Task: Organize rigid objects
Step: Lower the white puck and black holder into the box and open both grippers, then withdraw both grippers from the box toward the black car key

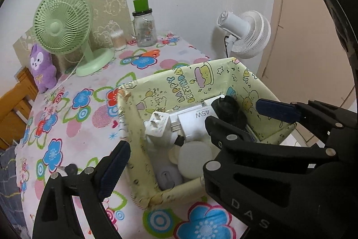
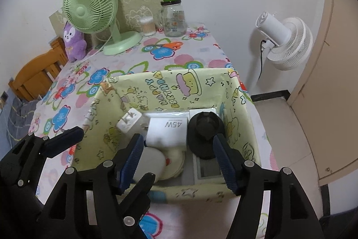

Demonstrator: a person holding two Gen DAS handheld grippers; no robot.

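Tools (image 2: 177, 158) (image 1: 192, 133) spread apart over yellow box (image 2: 242, 102) (holding white charger (image 2: 166, 131), black knob (image 2: 204, 129)) on flowered surface (image 2: 125, 64), gripping nothing.

A box (image 2: 170, 86) sits at the near end of the table (image 2: 116, 82), holding a charger (image 2: 167, 131) with a plug adapter (image 2: 129, 121) to its left and a round knobbed item (image 2: 204, 129) to its right (more items lie nearer the front wall). At the table's far end stand a desk fan (image 2: 91, 8), a plush toy (image 2: 75, 41) to its left and a jar (image 2: 173, 17) to its right. A standing fan (image 2: 286, 41) is off the table, to the right.
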